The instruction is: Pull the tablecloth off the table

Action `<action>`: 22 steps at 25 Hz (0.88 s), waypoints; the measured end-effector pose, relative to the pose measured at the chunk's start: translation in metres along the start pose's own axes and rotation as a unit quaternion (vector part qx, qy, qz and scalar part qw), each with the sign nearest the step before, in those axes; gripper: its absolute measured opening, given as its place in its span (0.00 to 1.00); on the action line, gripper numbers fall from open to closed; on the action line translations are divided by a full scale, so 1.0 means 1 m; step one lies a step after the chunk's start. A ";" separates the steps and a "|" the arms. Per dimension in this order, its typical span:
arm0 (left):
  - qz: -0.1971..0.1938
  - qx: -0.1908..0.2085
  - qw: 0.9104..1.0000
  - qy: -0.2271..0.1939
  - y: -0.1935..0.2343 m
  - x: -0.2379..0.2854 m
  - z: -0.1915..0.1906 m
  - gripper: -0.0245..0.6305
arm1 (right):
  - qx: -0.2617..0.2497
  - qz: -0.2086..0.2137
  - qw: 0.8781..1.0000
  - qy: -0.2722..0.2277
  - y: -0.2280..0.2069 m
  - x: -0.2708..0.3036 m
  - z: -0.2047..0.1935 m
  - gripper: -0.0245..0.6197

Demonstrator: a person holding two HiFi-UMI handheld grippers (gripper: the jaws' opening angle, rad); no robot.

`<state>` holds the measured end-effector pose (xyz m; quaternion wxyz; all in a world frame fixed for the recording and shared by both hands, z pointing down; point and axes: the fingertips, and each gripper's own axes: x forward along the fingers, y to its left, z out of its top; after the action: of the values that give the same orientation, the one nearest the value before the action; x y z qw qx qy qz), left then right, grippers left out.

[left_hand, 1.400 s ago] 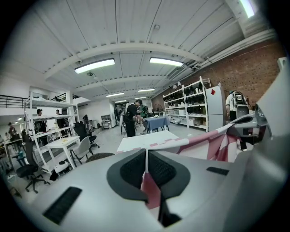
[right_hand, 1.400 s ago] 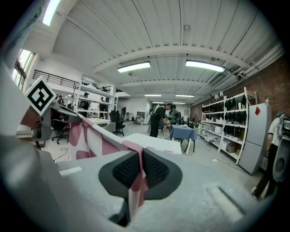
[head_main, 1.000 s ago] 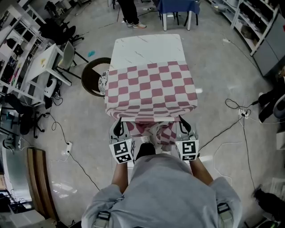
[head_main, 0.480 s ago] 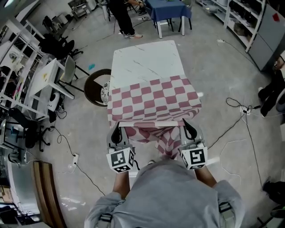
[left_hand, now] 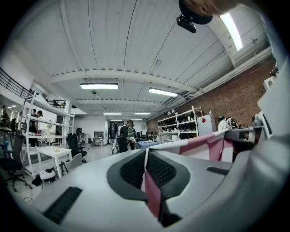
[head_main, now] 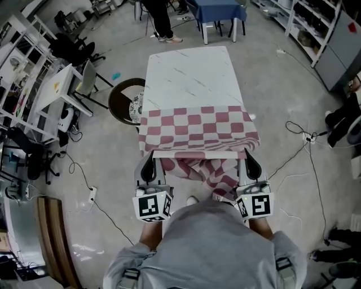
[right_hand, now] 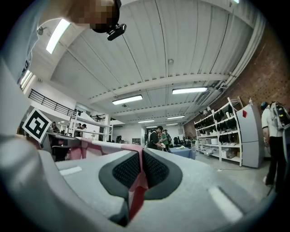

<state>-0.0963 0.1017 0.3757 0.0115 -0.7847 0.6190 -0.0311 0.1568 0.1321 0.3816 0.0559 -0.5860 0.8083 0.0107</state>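
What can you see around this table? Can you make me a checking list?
Surface: white table, far half bare.
Job's things: pink-and-white checked tablecloth covers the near half and hangs off the near edge.
Clutter: nothing seen on the table.
Grippers: left gripper and right gripper both shut on the tablecloth's hanging edge.
Cables: white cable on the floor at left, black cable at right.
Surroundings: round dark object beside the table, blue table beyond, shelves at left.

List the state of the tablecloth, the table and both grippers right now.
tablecloth: covers only the table's near part; near edge drawn off the table, hanging bunched.
table: far part bare.
left gripper: shut on the tablecloth.
right gripper: shut on the tablecloth.
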 end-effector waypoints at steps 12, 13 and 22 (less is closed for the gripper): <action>-0.002 -0.017 0.999 -0.038 0.013 -0.043 0.033 0.05 | 0.024 -0.006 1.000 -0.015 0.025 -0.014 0.022 0.05; 0.000 -0.021 0.999 -0.036 0.015 -0.044 0.031 0.05 | 0.025 -0.005 1.000 -0.013 0.027 -0.014 0.021 0.05; 0.014 -0.044 0.999 -0.017 0.031 -0.044 0.015 0.05 | 0.031 0.006 0.999 -0.011 0.040 -0.004 0.024 0.05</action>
<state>-0.1359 0.1372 0.3571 -0.0125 -0.7762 0.6303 0.0099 0.1221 0.1504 0.3563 0.0833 -0.5792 0.8109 -0.0078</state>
